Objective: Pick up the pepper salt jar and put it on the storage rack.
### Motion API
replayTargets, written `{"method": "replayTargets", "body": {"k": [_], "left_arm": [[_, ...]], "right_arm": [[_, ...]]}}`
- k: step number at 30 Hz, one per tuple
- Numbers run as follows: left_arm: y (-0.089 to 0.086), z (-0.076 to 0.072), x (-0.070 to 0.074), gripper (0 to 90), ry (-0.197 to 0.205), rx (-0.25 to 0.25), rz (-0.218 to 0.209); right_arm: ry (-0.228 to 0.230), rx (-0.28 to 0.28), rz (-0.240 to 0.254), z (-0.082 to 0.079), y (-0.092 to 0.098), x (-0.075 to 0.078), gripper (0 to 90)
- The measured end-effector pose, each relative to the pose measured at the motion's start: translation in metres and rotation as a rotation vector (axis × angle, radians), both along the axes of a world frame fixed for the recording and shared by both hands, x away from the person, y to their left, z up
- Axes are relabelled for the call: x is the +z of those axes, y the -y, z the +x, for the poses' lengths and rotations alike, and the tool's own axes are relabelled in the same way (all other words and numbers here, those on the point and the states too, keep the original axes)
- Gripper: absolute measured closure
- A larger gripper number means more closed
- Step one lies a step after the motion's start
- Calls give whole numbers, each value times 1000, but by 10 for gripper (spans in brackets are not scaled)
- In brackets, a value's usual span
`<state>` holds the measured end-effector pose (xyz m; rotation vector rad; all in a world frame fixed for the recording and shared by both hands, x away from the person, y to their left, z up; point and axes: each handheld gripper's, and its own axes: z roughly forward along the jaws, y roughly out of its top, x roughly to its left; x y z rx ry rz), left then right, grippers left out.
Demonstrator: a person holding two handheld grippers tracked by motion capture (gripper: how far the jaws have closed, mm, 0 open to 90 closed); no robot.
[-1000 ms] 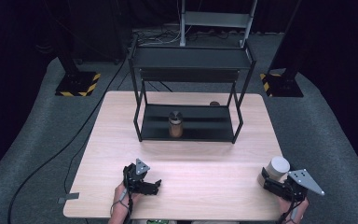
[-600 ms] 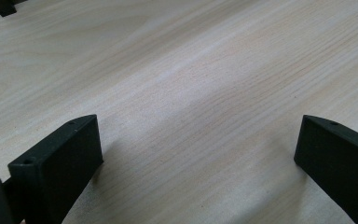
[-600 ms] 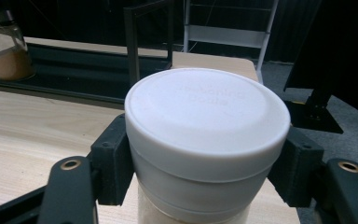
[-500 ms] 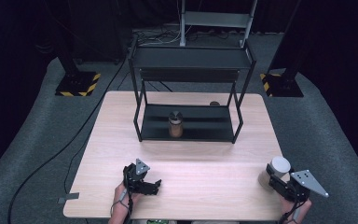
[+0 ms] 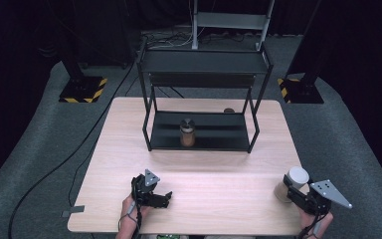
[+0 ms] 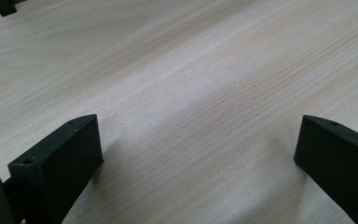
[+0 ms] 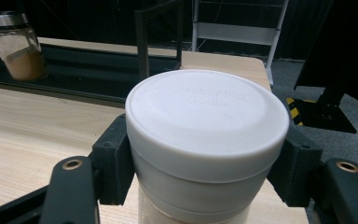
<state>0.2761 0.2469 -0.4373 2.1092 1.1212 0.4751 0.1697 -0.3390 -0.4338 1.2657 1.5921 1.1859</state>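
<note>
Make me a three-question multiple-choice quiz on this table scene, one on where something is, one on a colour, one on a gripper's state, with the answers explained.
1. Where does the glass jar with the metal lid stand?
A. on the rack's lower shelf
B. on the rack's top shelf
C. on the floor

2. What colour is the lid of the jar in the right gripper?
A. red
B. white
C. black

3. How do the left gripper's jaws stand?
A. shut on a jar
B. shut on a cable
C. open over bare table

Answers: 1 A, it sits on the black rack's bottom shelf in the high view. 2 B, the right gripper view shows a white lid between the pads. 3 C, the left gripper view shows wood between spread jaws.
</note>
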Motion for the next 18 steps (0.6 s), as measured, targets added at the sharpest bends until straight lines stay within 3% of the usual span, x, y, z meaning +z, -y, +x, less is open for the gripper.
{"method": "replayTargets", "body": {"k": [18], "left_arm": [[0, 0, 0, 5, 0, 0, 0]], "right_arm": [[-27, 96, -16, 10, -7, 35, 334]]}}
